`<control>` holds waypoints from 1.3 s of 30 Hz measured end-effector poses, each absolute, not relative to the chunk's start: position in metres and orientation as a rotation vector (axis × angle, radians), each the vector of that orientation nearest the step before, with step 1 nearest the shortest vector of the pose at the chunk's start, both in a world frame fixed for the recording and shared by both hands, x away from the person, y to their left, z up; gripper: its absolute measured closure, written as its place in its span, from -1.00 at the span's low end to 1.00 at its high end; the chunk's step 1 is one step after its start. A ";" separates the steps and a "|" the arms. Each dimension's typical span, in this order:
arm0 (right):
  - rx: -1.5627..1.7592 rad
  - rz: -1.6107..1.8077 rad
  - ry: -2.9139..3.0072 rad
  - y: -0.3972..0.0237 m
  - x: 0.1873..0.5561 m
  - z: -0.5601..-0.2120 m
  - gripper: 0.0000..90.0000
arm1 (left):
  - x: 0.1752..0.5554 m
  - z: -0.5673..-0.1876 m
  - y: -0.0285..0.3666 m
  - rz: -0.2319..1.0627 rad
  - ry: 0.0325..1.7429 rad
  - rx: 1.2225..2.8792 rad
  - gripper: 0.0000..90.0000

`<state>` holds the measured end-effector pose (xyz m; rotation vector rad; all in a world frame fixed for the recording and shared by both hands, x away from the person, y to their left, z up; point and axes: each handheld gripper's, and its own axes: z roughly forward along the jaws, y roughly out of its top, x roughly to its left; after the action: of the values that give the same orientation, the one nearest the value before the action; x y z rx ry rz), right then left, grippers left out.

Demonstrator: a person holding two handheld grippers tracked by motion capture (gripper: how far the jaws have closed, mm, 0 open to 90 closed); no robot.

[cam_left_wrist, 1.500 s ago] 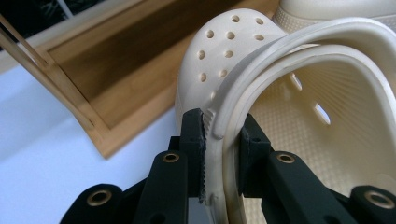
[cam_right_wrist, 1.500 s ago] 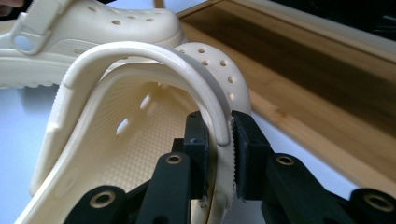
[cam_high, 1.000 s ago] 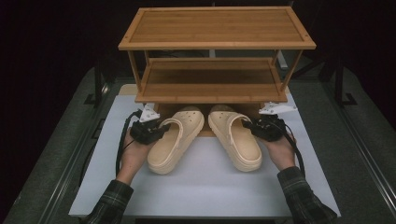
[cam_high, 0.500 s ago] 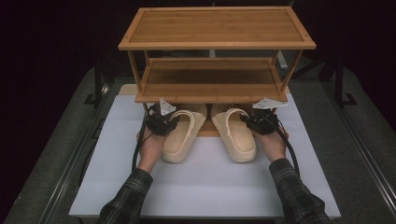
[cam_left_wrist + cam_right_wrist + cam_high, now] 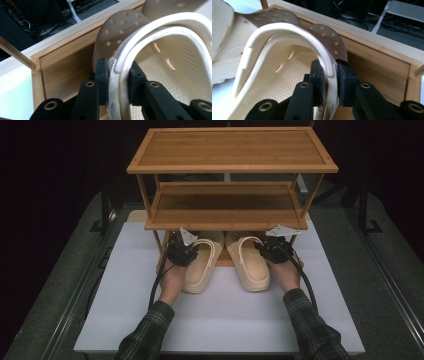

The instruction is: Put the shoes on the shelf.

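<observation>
White sheeting is covering the bench (image 5: 220,320), and darkness is surrounding it on all sides. Nearest the camera, two plaid sleeves are entering from the lower edge, each hand carrying a gripper. The left gripper (image 5: 183,253) is being held clamped on the outer side wall of the left clog (image 5: 202,265), just by the folded heel strap; in the left gripper view the ribbed pads (image 5: 103,75) are being pressed against that cream wall from both sides. The right gripper (image 5: 272,251) is being held clamped likewise on the outer wall of the right clog (image 5: 251,262), as is being shown in the right gripper view (image 5: 329,82). Both clogs are lying side by side, heels on the bench and perforated toes pointing onto the lowest board of the bamboo shoe rack (image 5: 227,215). Farther off, the rack's middle and top shelves are standing bare.

Judged risks: each grip is being taken on a thin, flexible wall to one side, so a clog may be twisted or slipped out if it is pushed hard. The toes may be caught on the raised rim of the lowest board, and the grippers may be struck against the low middle shelf.
</observation>
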<state>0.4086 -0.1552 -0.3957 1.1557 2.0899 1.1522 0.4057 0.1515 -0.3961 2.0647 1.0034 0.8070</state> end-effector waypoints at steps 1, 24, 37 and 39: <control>1.158 1.148 2.092 -0.154 0.409 -0.397 0.68 | 0.406 -0.396 0.151 0.805 1.002 2.061 0.63; 1.208 1.338 2.194 -0.179 0.376 -0.380 -0.51 | 0.371 -0.378 0.213 0.456 0.887 2.065 -0.64; 1.135 1.359 2.317 -0.203 0.328 -0.409 -0.77 | 0.329 -0.405 0.242 0.400 0.778 2.115 -0.95; 1.130 1.374 2.328 -0.207 0.323 -0.415 -0.80 | 0.326 -0.410 0.242 0.378 0.765 2.120 -0.95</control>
<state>0.3226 -0.2065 -0.4148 1.1304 2.3276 1.3739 0.3255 0.2423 -0.4098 2.1202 0.7651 0.3781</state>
